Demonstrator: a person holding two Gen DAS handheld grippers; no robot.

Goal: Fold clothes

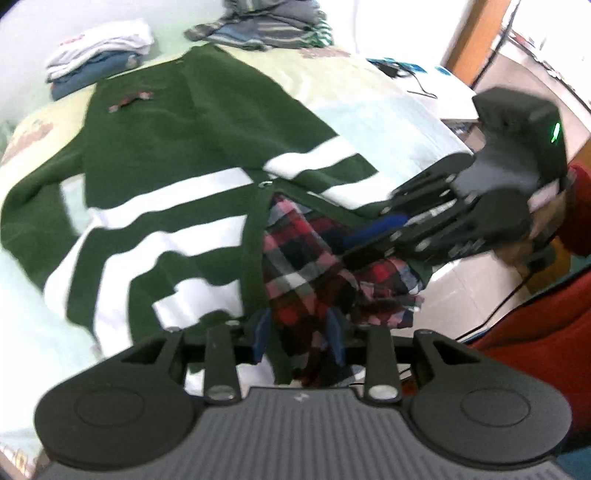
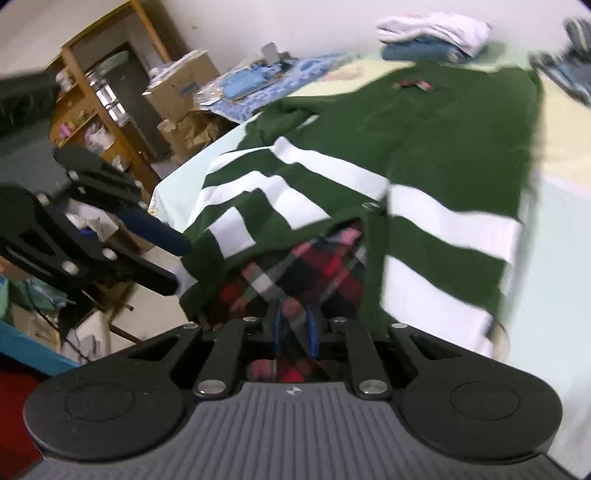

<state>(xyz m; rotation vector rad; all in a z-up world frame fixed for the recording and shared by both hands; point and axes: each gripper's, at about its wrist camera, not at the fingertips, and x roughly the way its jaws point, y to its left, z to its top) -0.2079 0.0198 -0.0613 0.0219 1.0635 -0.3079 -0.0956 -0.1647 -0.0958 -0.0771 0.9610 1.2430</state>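
In the left wrist view, a stack of folded clothes [image 1: 99,51] in white and blue sits far left at the back of the bed [image 1: 388,110], which wears a pale green and cream sheet. A loose heap of striped garments [image 1: 266,26] lies beside that stack. The green cardigan [image 1: 177,155], a soft knit with broad white bands and a small red patch at the chest, is spread flat across the bed, its plaid red, white and navy lining [image 1: 306,266] showing at the near hem. The left tongs [image 1: 299,336] are closed narrowly, blue pads pinching that hem. To the right, the right tongs [image 1: 373,229] grip the cardigan's edge, held by a hand [image 1: 546,221] in a red sleeve.

Only the right wrist view shows the room at the left: a wooden shelf [image 2: 92,110] and cardboard boxes [image 2: 181,88]. There the left tongs [image 2: 173,254] reach in from the left onto the hem, and the right tongs [image 2: 295,325] are shut narrow on plaid fabric. The frames are blurred, so the weave is hard to read.
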